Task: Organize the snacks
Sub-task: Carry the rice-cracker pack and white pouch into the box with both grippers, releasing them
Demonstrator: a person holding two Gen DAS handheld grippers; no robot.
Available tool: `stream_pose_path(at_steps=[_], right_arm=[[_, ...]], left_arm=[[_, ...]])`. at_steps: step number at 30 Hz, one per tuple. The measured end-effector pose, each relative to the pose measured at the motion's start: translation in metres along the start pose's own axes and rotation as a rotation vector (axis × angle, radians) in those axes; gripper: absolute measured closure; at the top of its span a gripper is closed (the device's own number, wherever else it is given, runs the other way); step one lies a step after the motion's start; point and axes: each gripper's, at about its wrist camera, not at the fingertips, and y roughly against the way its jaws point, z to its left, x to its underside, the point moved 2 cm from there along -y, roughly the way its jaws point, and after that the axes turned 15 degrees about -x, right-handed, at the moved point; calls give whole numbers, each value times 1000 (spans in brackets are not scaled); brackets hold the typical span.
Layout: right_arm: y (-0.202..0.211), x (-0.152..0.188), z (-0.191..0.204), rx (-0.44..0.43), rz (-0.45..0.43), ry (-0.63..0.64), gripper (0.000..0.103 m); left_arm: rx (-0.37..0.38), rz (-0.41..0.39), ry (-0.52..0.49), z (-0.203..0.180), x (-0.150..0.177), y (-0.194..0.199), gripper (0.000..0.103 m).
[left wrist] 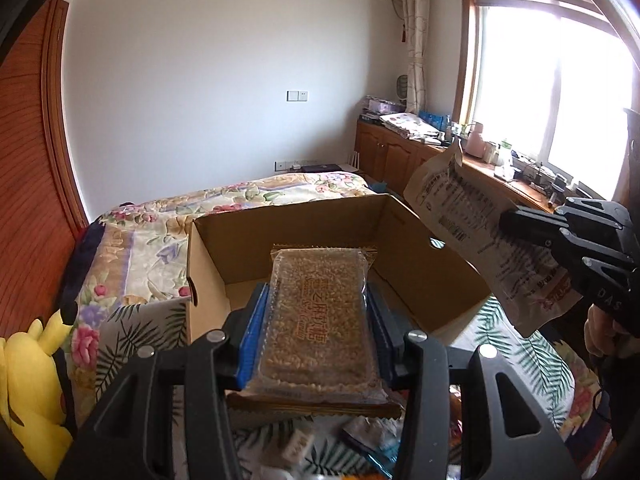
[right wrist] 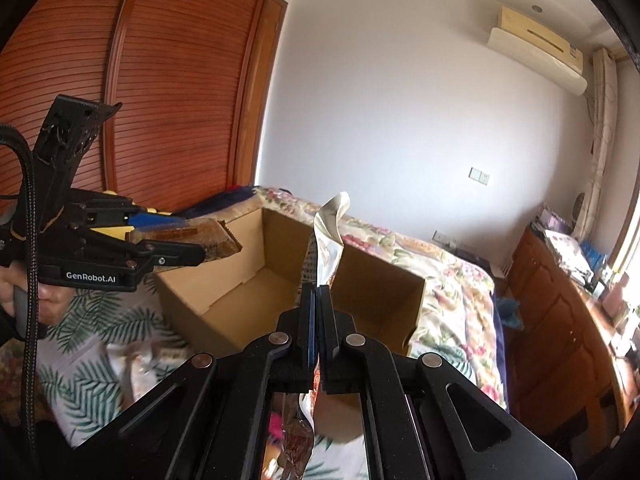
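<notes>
Left gripper (left wrist: 318, 320): black two-finger tool with blue pads, clamped on the long sides of a clear-wrapped rectangular block of puffed-grain candy (left wrist: 318, 320); seen from the right wrist view off to the left (right wrist: 192, 240), held level at the near left corner of the box.
Grain candy block: flat and face up between the blue pads, brown serrated wrapper ends showing front and back, poised over the near edge of the box.
Right gripper (right wrist: 318, 300): black two-finger tool, pads pressed nearly together on a thin beige printed snack pouch (right wrist: 320, 248); in the left wrist view at far right (left wrist: 520, 224).
Snack pouch: gripped mid-body, top flap curling upward, printed back facing the left camera (left wrist: 472, 216), held above the box's right side.
Cardboard box (left wrist: 224, 248): brown, open-topped, standing on the bed; interior floor bare where visible.
Bed (left wrist: 132, 248): floral quilt with a leaf-print cloth at the near end.
Loose packets (left wrist: 360, 440): blurred, lying on the leaf-print cloth below the left gripper.
Yellow plush toy (left wrist: 36, 380): at the bed's left edge.
</notes>
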Motion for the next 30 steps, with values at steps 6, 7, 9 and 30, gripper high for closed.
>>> stream_pose_path(at_steps=[6, 7, 9, 30], right_arm=[[-29, -8, -18, 3, 7, 10, 103], [-36, -9, -22, 2, 10, 7, 103], [-45, -7, -24, 3, 15, 5, 103], [-88, 15, -44, 20, 92, -24, 103]], left_arm=[[-6, 17, 2, 2, -5, -33, 57], [-8, 19, 3, 2, -6, -37, 57], [-13, 30, 5, 3, -5, -49, 57], [-30, 83, 2, -11, 9, -87, 52]])
